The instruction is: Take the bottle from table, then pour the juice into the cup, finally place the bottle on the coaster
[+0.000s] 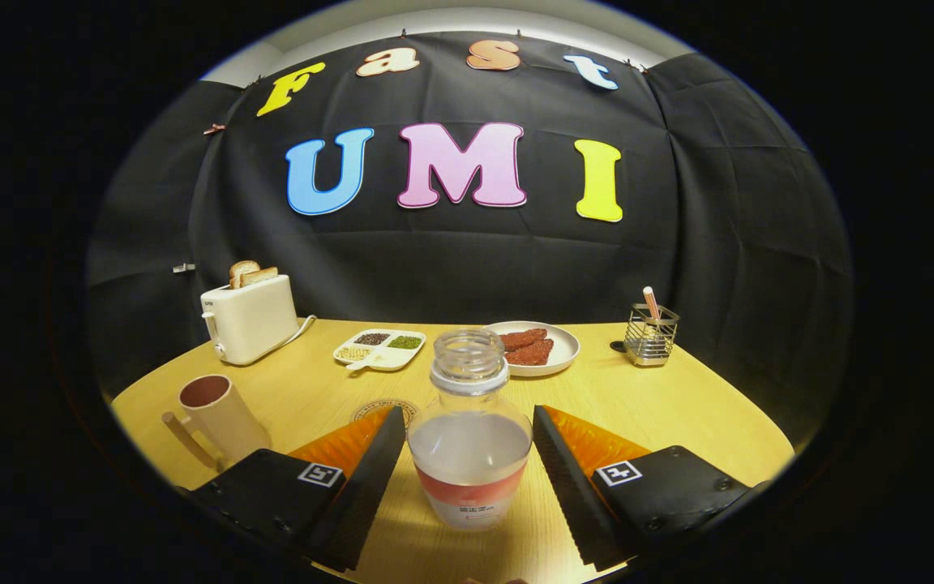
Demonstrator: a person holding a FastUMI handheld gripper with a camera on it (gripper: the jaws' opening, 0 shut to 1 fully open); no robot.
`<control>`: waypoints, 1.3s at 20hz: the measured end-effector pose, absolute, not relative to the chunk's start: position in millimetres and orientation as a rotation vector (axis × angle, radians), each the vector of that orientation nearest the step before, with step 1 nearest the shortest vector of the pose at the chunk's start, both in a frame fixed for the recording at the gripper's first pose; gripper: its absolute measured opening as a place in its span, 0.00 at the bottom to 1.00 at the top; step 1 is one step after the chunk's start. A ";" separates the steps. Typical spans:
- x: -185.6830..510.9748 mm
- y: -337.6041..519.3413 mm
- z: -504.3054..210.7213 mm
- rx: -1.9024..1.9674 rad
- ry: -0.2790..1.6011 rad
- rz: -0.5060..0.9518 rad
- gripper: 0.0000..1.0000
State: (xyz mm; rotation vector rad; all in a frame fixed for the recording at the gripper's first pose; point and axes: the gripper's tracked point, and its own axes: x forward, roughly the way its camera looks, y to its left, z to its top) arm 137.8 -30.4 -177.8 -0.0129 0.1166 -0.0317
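A clear, uncapped bottle (470, 442) with pale juice and a red-and-white label stands upright on the wooden table (678, 405), between my two fingers. My gripper (467, 422) is open; a narrow gap shows on each side of the bottle, so neither finger presses on it. A cream mug-shaped cup (220, 418) with a handle stands to the left, beside the left finger. A round coaster (386, 410) lies flat just beyond the left fingertip, partly hidden by it and by the bottle.
At the back of the table stand a cream toaster (250, 318) with bread, a divided white dish (379, 349) of grains, a plate (538, 347) with reddish food, and a wire holder (650, 334) at the right. The black cloth wall rises behind.
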 end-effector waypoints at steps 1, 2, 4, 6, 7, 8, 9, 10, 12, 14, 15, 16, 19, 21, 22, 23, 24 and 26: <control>138.9 -31.0 -179.8 -0.017 0.118 -0.034 0.97; 139.7 -31.4 -181.2 -0.017 0.119 -0.034 0.97; 140.6 -30.8 -184.9 -0.016 0.126 -0.031 0.97; 141.1 -30.3 -188.2 -0.015 0.132 -0.027 0.97; 141.2 -30.3 -188.1 -0.013 0.133 -0.024 0.97; 141.3 -29.9 -187.9 -0.013 0.132 -0.022 0.97; 142.2 -31.0 -189.4 -0.014 0.133 -0.021 0.97; 141.9 -32.0 -189.7 -0.014 0.135 -0.025 0.97; 142.3 -34.1 -189.7 -0.014 0.135 -0.028 0.86; 144.0 -35.1 -188.2 -0.020 0.131 -0.020 0.83; 142.7 -34.5 -188.8 -0.025 0.134 -0.017 0.82; 143.7 -34.2 -189.4 -0.030 0.138 -0.012 0.78; 143.2 -29.7 -188.6 -0.072 0.157 0.006 0.77; 143.3 -23.0 -185.0 -0.121 0.170 0.029 0.76; 144.0 -20.5 -180.3 -0.150 0.168 0.037 0.76; 145.1 -16.1 -173.0 -0.186 0.159 0.046 0.76; 146.3 -12.6 -166.2 -0.230 0.147 0.056 0.76; 150.2 -3.1 -151.2 -0.337 0.124 0.071 0.76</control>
